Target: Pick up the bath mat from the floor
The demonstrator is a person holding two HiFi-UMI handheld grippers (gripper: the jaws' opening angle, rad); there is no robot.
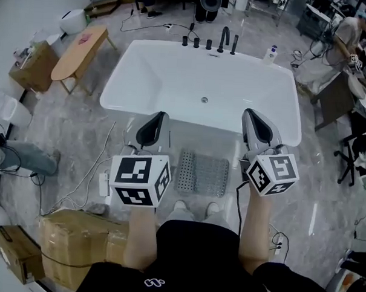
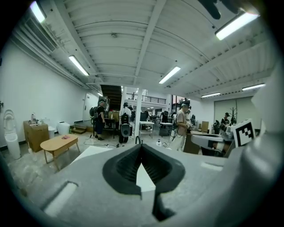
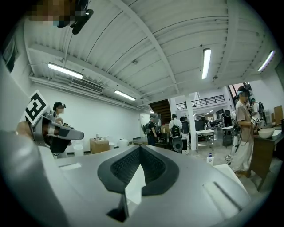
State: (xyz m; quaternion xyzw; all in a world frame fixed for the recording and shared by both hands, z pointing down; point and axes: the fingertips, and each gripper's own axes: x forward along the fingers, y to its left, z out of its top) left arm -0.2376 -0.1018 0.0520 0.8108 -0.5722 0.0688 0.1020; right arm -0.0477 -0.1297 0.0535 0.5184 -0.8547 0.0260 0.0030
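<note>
While bath mat (image 1: 203, 173) lies just before the bathtub (image 1: 173, 81), L gripper (image 1: 161, 116) & R gripper (image 1: 250, 112), jaws pressed together w/ nothing between, hover by its rim.

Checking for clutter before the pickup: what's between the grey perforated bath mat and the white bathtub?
Nothing. In the head view, only a bare strip of grey marbled floor separates the grey perforated bath mat from the white bathtub.

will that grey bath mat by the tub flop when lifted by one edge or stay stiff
Probably floppy: the bath mat looks thin, lies flat and is full of holes, so it should droop from one edge. Flat on the glossy floor, its edge may be hard to get under.
</note>
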